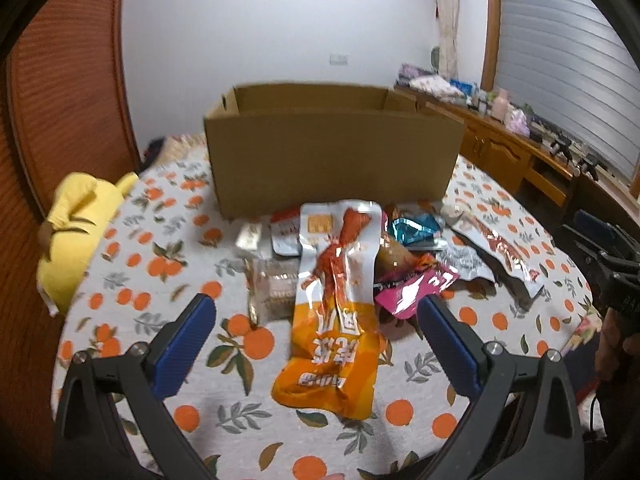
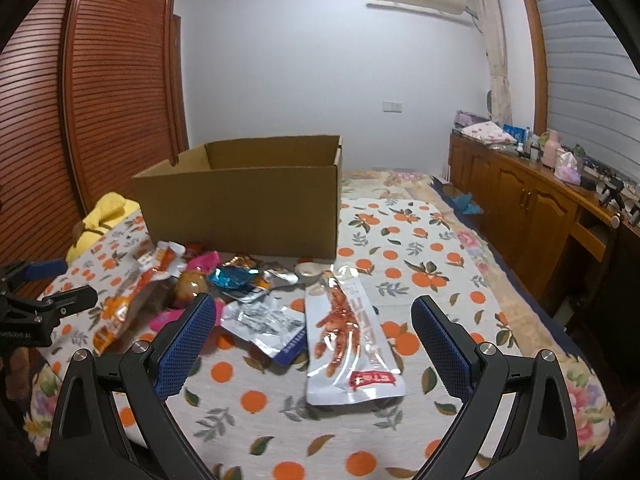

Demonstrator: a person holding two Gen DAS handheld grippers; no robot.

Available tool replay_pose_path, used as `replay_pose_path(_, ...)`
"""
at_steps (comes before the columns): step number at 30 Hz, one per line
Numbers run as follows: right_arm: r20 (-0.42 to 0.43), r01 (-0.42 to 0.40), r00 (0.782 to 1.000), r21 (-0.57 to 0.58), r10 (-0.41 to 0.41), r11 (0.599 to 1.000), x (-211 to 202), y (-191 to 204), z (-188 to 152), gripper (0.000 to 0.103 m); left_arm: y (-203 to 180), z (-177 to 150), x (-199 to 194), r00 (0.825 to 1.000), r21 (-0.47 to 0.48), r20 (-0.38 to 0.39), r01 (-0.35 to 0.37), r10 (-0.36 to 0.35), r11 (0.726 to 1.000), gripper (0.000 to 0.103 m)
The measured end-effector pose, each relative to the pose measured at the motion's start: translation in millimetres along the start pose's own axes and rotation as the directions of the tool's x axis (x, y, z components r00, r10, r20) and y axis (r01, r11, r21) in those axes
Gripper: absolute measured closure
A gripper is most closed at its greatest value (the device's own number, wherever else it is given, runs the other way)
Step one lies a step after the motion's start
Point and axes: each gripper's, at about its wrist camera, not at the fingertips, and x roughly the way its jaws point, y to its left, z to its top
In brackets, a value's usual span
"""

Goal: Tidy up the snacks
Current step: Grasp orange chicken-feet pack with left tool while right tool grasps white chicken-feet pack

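While both grippers' fingers (image 1: pixel 202 336) (image 2: pixel 436 344) gape wide, they apparently touch nothing.

The brown open-topped cardboard box (image 1: pixel 332 160) hides its own floor behind its near wall in both views, so its contents cannot be told. In front of that box, the long orange-and-clear chicken-foot packet (image 1: pixel 336 304) covers part of a red-and-white sachet (image 1: pixel 285 229) and part of a clear wrapped biscuit pack (image 1: pixel 272 290), whose print is blurred. Left of the box, a yellow plush toy (image 1: pixel 76 232) is partly hidden by the edge of the orange-patterned cloth. Right of the box, small bottles on the wooden cabinet (image 2: pixel 520 196) are too small to identify.
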Motion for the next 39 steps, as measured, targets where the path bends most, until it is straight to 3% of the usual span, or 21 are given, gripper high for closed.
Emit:
replay_pose_path(10, -0.131, -0.071, 0.989, -0.053, 0.064, 0.996, 32.3, -17.3, 2.1, 0.010, 6.1, 4.9, 36.4, 0.987, -0.048, -0.119, 0.104, -0.110, 0.993, 0.013)
replay_pose_path(15, -0.217, -0.100, 0.972, -0.034, 0.091, 0.994, 51.9, -28.6, -4.3, 0.016, 10.9, 6.9, 45.6, 0.980, -0.062, -0.151, 0.119, -0.127, 0.991, 0.019)
replay_pose_path(19, -0.244, -0.100, 0.965, -0.006, 0.095, 0.995, 59.2, -36.3, -9.8, 0.016, 12.0, 10.1, 52.4, 0.974, -0.073, -0.170, 0.139, -0.150, 0.988, 0.027)
replay_pose_path(23, -0.261, -0.104, 0.960, 0.020, 0.105, 0.994, 63.5, -41.7, -12.5, 0.016, 9.9, 13.8, 61.0, 0.970, -0.065, -0.191, 0.139, -0.150, 0.988, 0.030)
replay_pose_path(28, -0.280, -0.105, 0.954, 0.019, 0.106, 0.994, 71.6, -46.1, -11.2, 0.016, 10.8, 10.7, 66.6, 0.963, -0.064, -0.219, 0.147, -0.157, 0.987, 0.048)
replay_pose_path(35, -0.313, -0.122, 0.942, 0.021, 0.122, 0.992, 84.9, -48.9, -7.2, 0.018, 20.3, 4.1, 61.6, 0.961, -0.065, -0.222, 0.152, -0.163, 0.986, 0.049)
replay_pose_path(39, -0.349, -0.132, 0.928, 0.026, 0.133, 0.991, 99.5, -51.3, -4.3, 0.019, 27.0, 3.4, 65.8, 0.956, -0.088, -0.241, 0.151, -0.169, 0.985, 0.044)
